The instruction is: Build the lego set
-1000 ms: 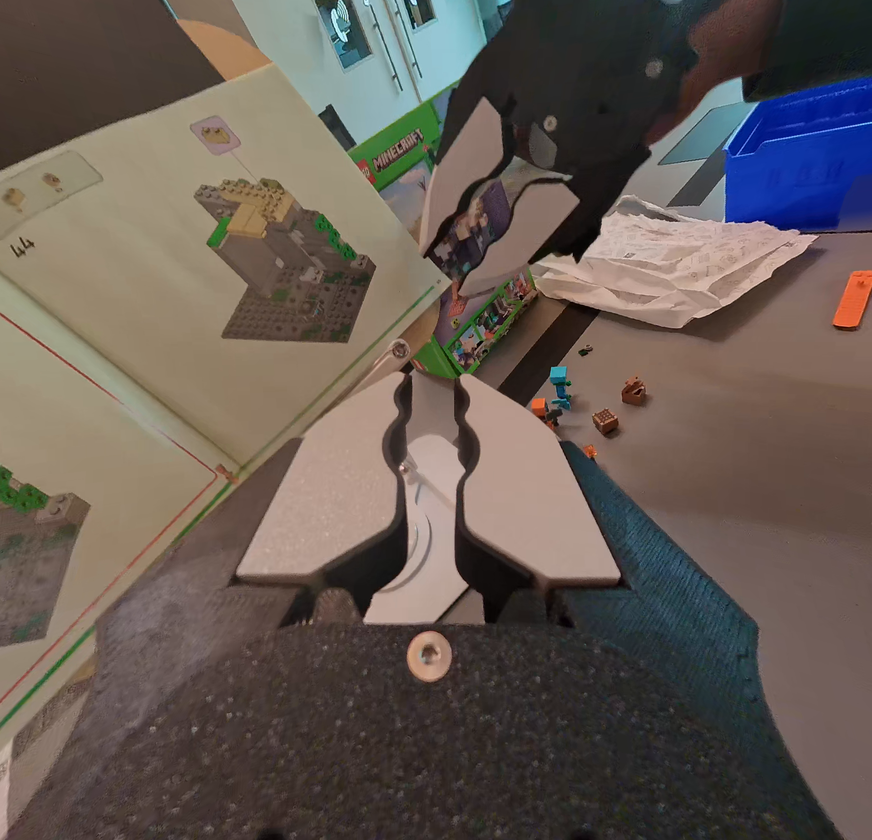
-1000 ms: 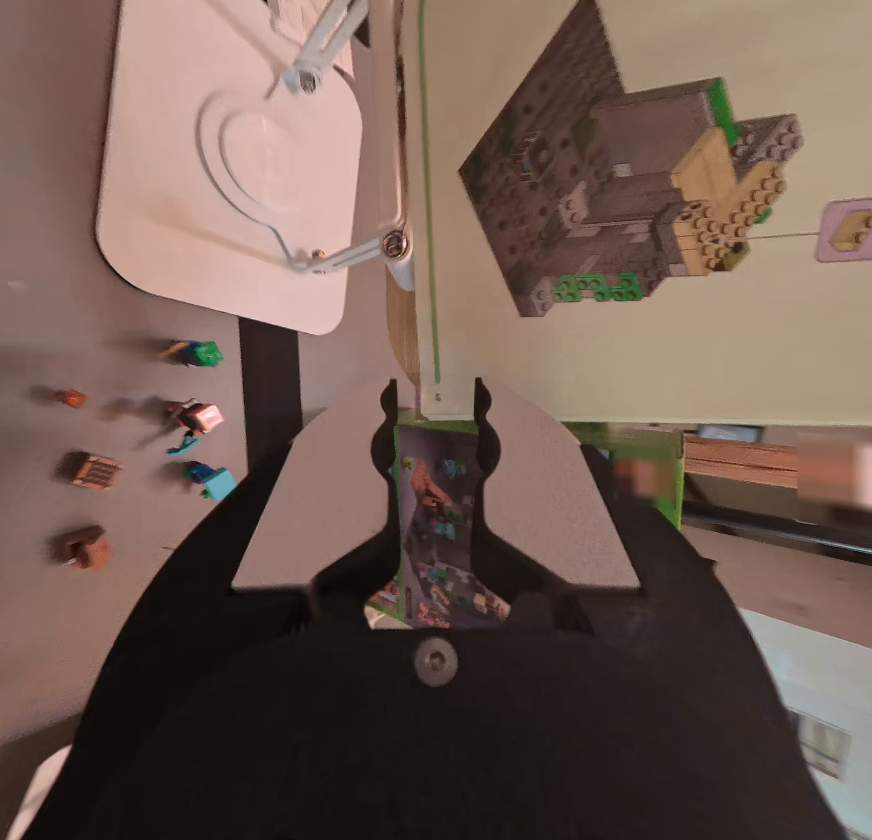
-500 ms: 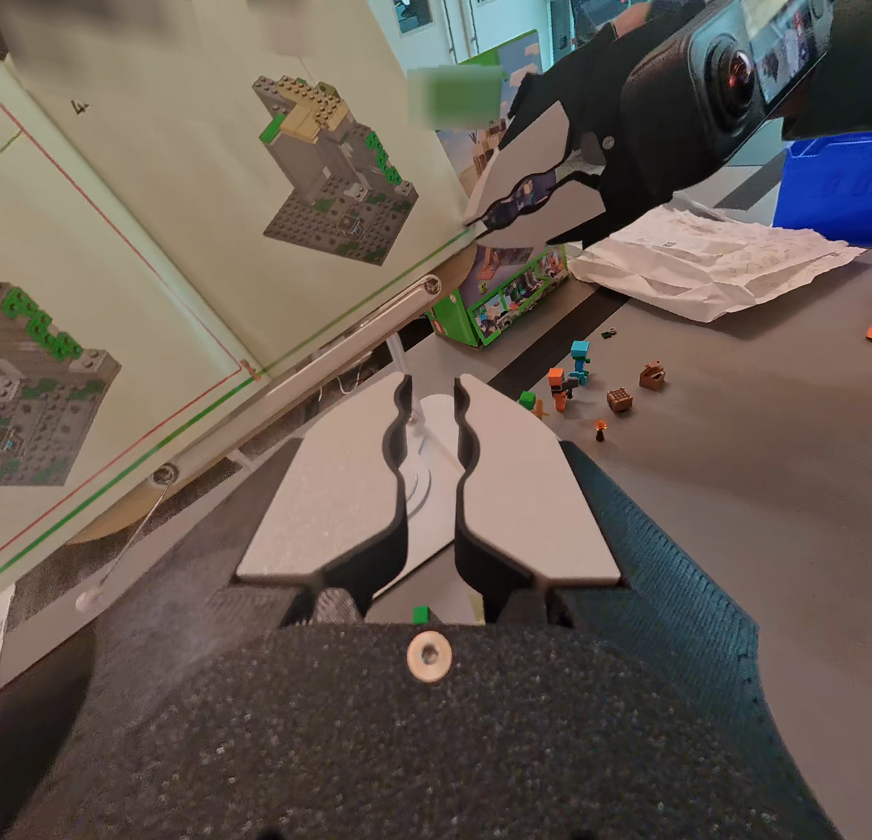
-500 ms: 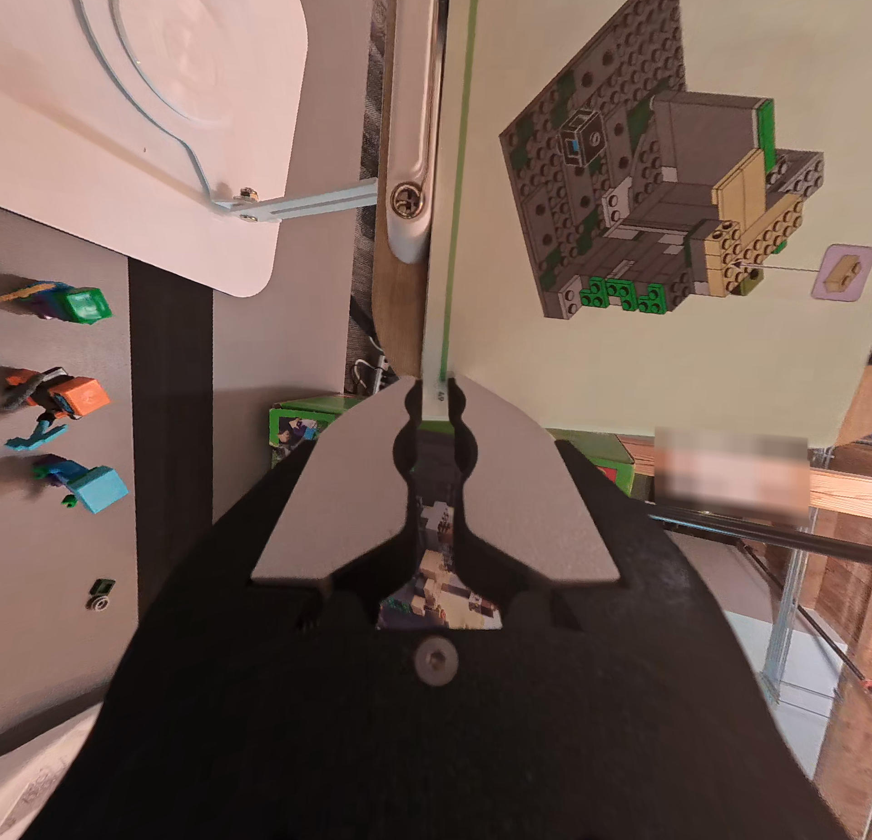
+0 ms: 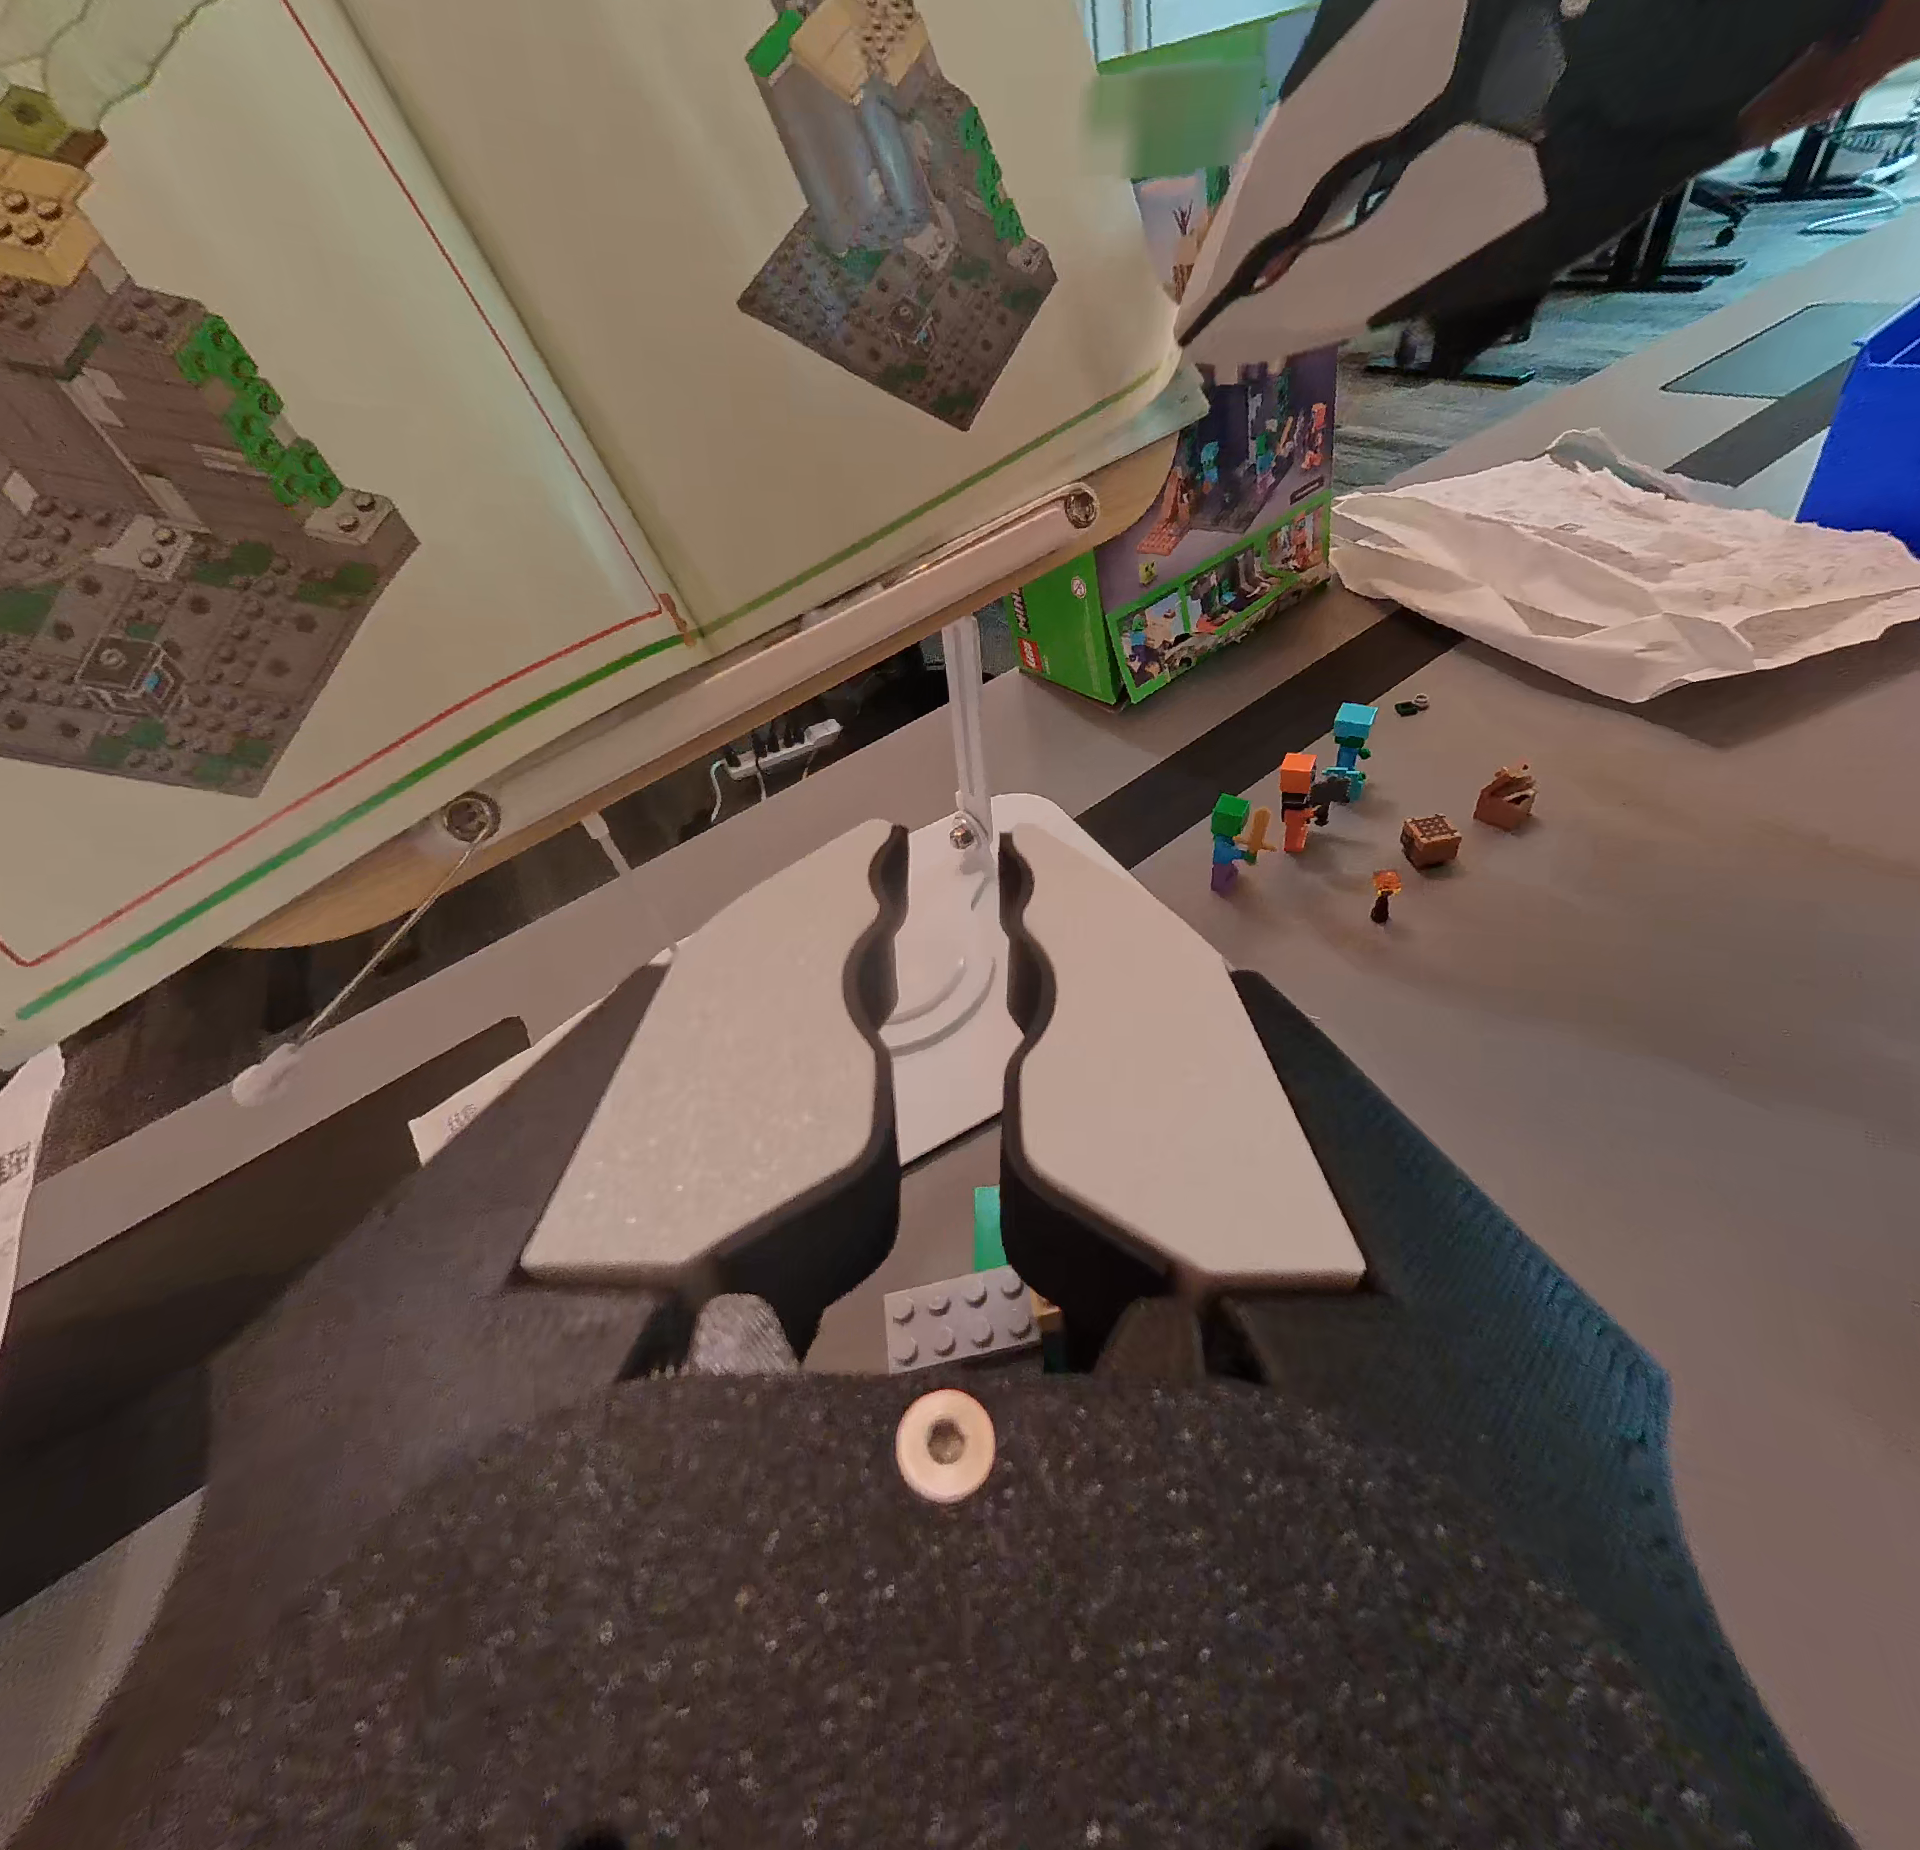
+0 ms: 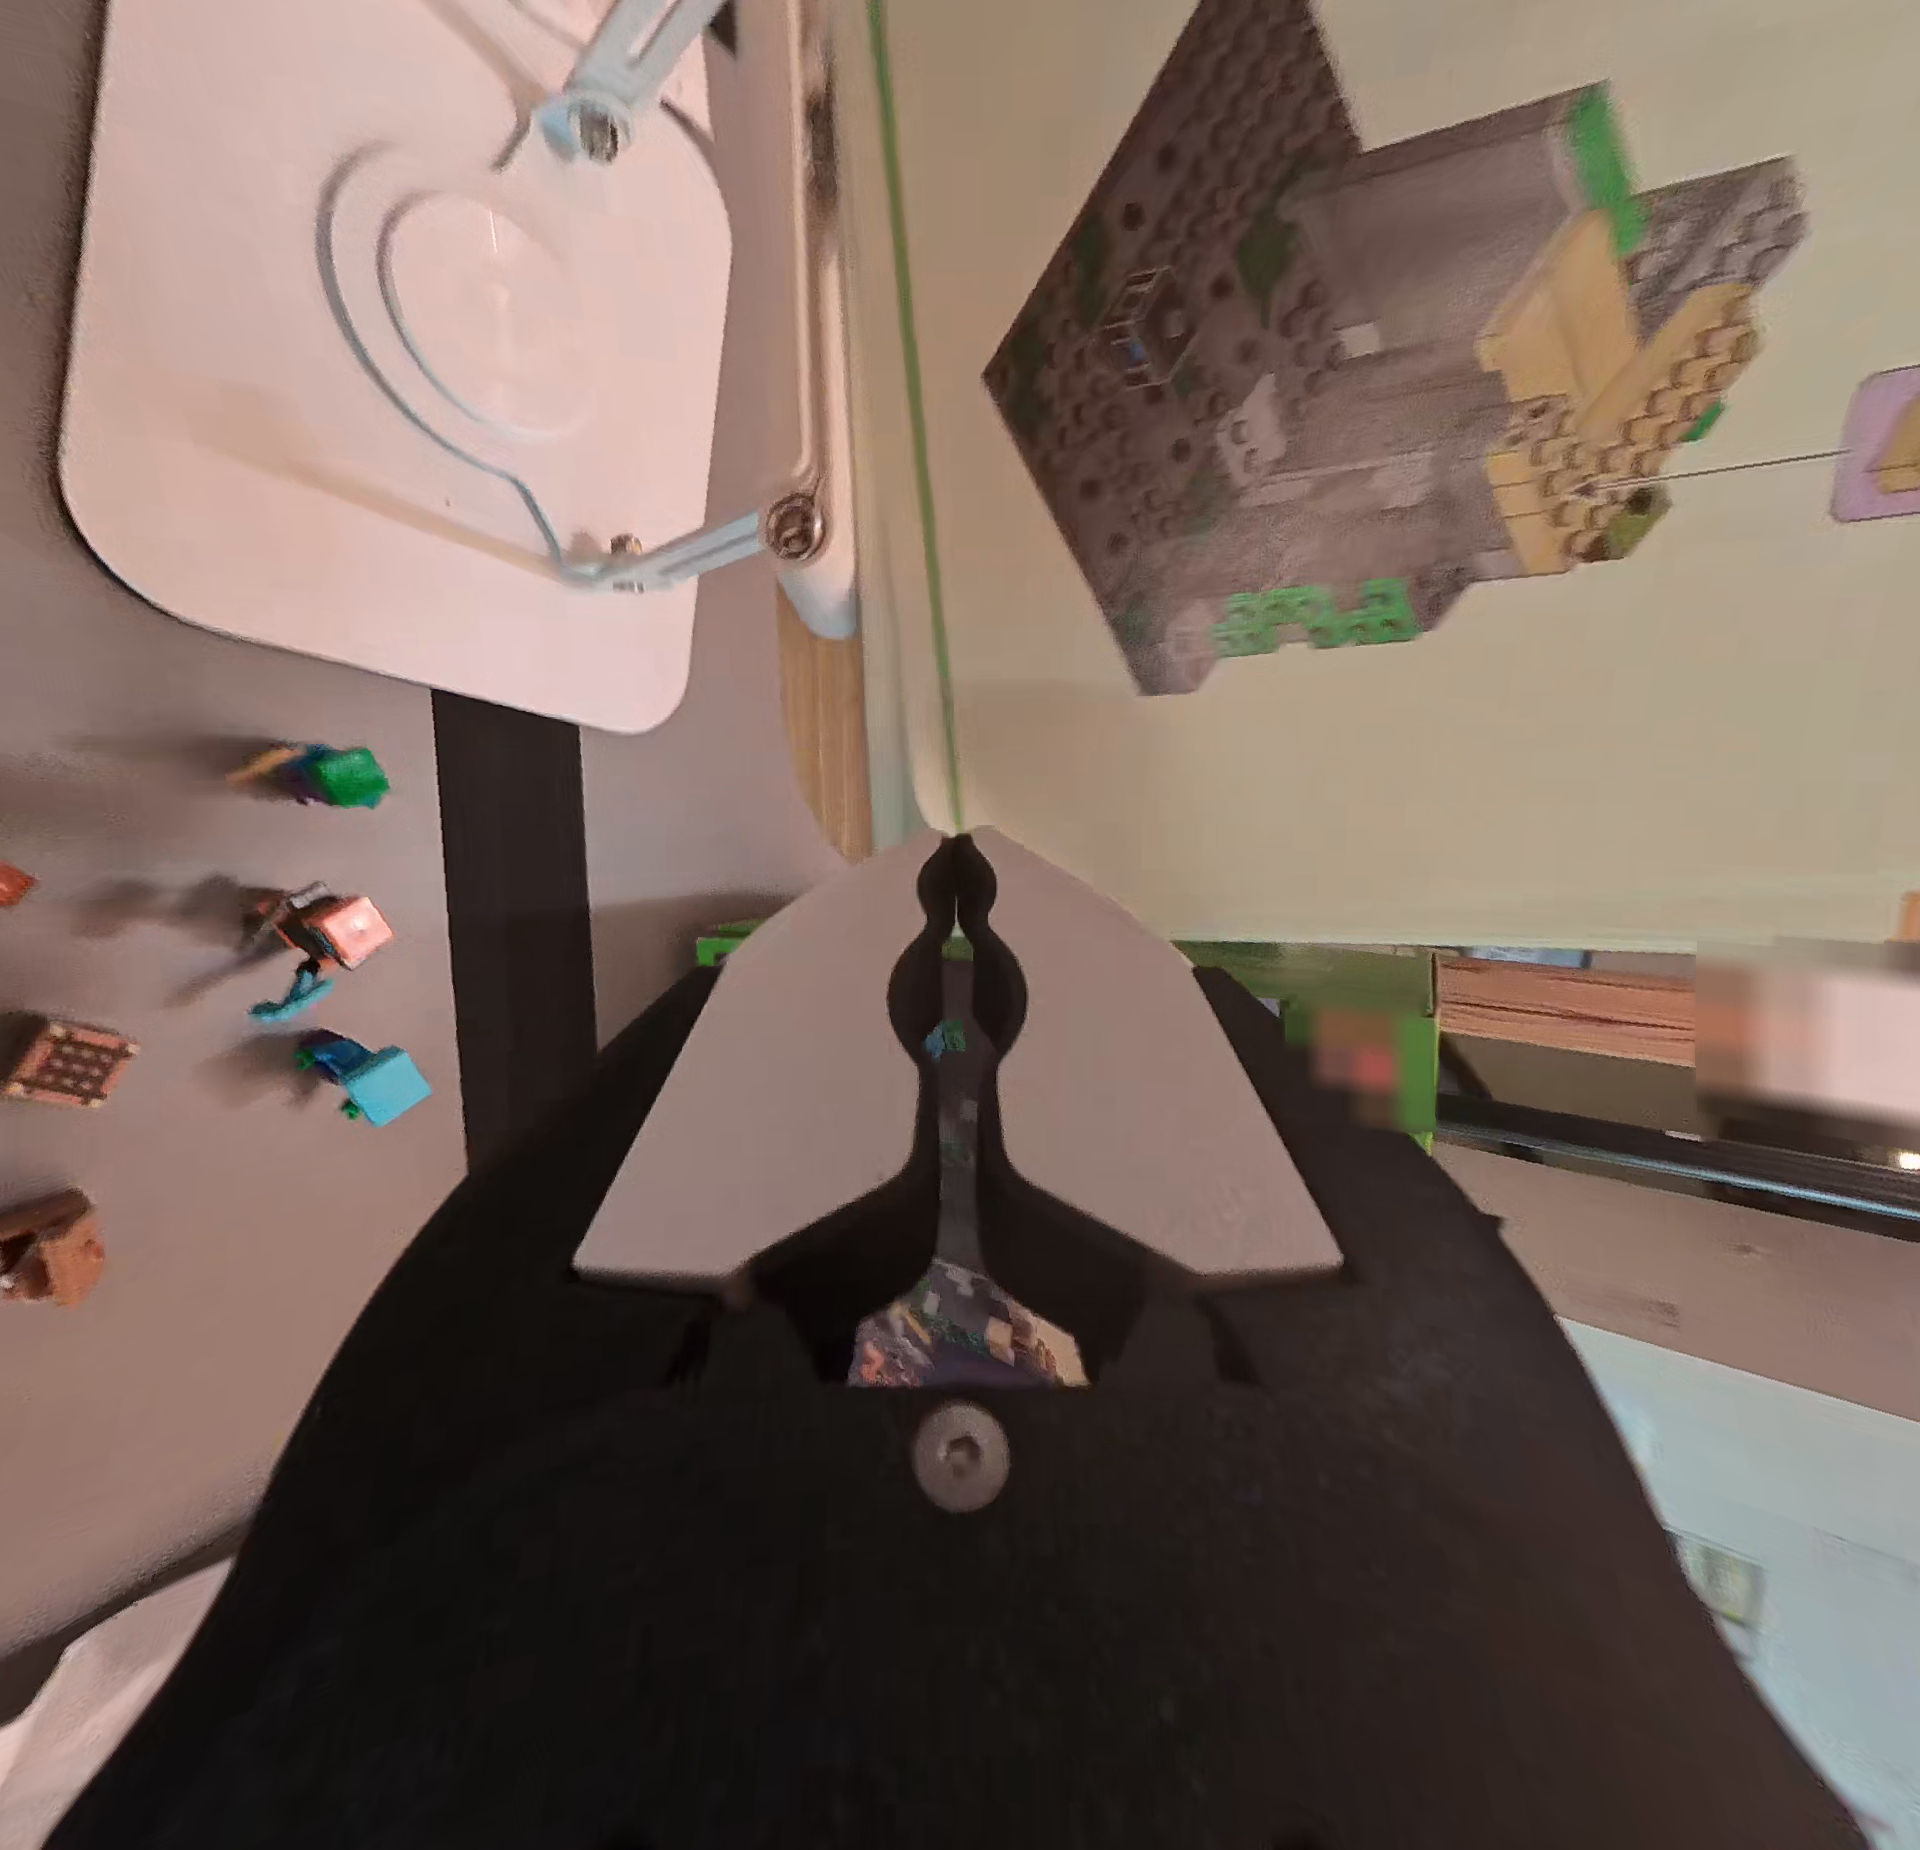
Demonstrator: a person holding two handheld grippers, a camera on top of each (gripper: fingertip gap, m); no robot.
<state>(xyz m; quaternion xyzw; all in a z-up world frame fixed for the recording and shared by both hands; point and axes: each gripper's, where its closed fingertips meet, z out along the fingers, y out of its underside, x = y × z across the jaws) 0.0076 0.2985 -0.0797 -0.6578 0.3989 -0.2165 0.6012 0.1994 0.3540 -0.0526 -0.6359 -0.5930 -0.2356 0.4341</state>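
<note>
The left wrist view looks forward and slightly down along the left tongs (image 5: 945,865), low over the table (image 5: 1558,1073), facing the instruction booklet (image 5: 582,273) on its stand. The right wrist view is rolled sideways, close to the booklet's (image 6: 1351,761) lower corner, behind the right tongs (image 6: 956,850). Both views share the booklet page, the white stand base (image 5: 940,1083) (image 6: 260,450) and the minifigures (image 5: 1299,803) (image 6: 332,927).

Bare table (image 5: 1558,1125) lies right of the stand base (image 5: 940,1083); minifigures (image 5: 1294,803) and box (image 5: 1205,574) crowd behind
</note>
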